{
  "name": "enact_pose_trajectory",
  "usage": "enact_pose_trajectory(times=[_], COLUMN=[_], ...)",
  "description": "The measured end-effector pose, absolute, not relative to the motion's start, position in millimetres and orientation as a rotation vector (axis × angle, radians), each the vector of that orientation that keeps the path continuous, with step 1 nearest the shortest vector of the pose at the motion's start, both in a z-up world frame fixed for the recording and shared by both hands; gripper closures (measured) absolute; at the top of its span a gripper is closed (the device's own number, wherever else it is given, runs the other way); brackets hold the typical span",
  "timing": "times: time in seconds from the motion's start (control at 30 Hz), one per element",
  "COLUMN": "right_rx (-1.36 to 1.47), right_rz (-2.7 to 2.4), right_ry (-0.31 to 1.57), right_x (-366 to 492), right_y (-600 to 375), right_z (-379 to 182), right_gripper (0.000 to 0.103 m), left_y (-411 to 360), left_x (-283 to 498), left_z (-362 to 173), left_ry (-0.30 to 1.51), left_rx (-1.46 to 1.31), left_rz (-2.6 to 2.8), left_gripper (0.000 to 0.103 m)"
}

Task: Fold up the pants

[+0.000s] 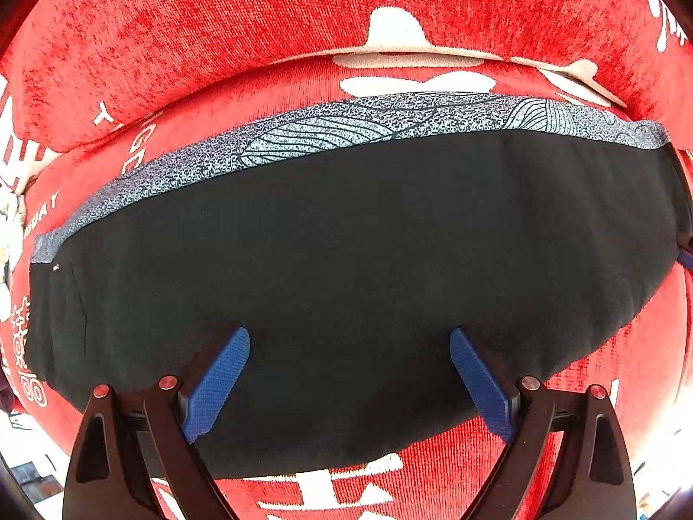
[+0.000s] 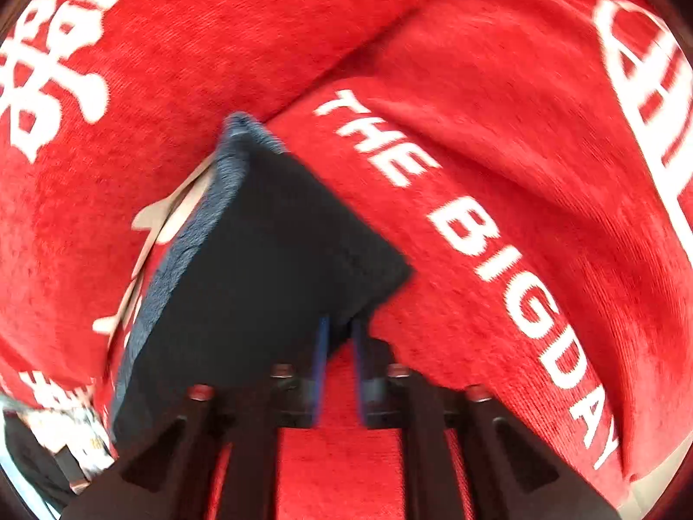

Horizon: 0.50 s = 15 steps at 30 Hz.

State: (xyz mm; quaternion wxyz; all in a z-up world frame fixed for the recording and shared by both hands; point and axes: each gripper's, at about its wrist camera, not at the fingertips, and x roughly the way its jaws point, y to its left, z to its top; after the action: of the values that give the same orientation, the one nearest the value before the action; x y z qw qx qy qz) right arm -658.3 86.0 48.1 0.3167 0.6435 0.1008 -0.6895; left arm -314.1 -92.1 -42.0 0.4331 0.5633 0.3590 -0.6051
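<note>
Black soft pants [image 1: 346,268], light and limp, folded flat on red cloth [image 1: 216,21], centre frame. Left gripper [image 1: 350,342] spread above. Right gripper [image 2: 340,333] narrowed around lower corner; pinching unclear. Best taken at edges.

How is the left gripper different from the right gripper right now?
The left gripper stands wide open above the middle of the black pants; the right gripper is nearly closed at a corner of the pants, though blur hides whether it pinches them. The left gripper's view is sharp; the right gripper's view is smeared. Both have blue fingers on black arms, over the red cover.
</note>
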Motion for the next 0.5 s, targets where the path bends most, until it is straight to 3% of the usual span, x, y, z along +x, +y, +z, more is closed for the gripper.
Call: enact_pose_trajectory(times=[0.07,0.3,0.5], right_rx=[1.712,1.716,1.720], right_rz=[-1.843,-1.750,-1.564], right_ry=[0.226,0.286,0.337], right_x=[-660.3,-632.3,-575.2], right_y=[96.0,113.6,92.0], right_z=[53.2,77.1,63.1], right_gripper=[0.065,0.062,0.057], left_y=[-91.2,-104.9,-109.0], left_x=[-315.2,-331.8,-326.9], left_z=[-40.9,-48.3,-47.8], left_ry=[0.882,0.881,0.884], left_rx=[1.415,1.415,1.428], left_rz=[-1.513,-1.506,-1.494], left_gripper=[0.008,0.008,0.008])
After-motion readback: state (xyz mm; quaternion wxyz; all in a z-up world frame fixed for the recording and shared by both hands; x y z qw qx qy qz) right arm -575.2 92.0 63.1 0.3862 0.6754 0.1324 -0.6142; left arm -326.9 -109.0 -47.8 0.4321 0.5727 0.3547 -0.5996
